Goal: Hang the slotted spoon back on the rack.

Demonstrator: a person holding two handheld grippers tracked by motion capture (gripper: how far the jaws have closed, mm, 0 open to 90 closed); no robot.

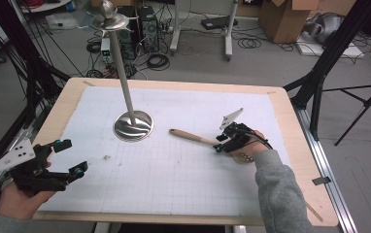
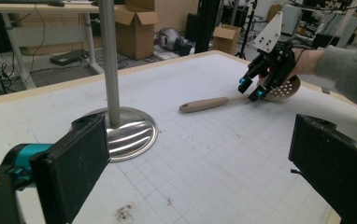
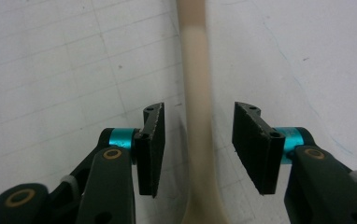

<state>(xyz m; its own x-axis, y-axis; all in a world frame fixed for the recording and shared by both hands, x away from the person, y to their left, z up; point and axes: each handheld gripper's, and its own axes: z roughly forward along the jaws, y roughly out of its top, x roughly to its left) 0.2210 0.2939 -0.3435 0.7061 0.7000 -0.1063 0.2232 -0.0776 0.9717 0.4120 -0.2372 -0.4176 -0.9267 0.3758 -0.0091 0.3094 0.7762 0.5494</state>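
Note:
A beige slotted spoon (image 1: 188,136) lies flat on the white gridded mat (image 1: 174,189), right of centre, its perforated bowl (image 2: 286,88) under the person's right hand. My right gripper (image 1: 219,143) points down over the spoon's neck. Its jaws straddle the handle (image 3: 197,84) with a gap on each side, so it is open and the pads are not pressing. My left gripper (image 1: 72,156) is held at the mat's front left corner, wide open with nothing between its jaws. From the left gripper view (image 2: 200,154) the spoon (image 2: 209,103) and the right gripper (image 2: 250,88) lie far across the mat.
A metal stand with a round base (image 1: 133,126) and a tall thin pole (image 1: 123,73) rises left of centre; its base (image 2: 130,133) is close ahead of my left gripper. The wooden table rim (image 1: 300,145) frames the mat. Tripods, boxes and cables crowd the floor beyond.

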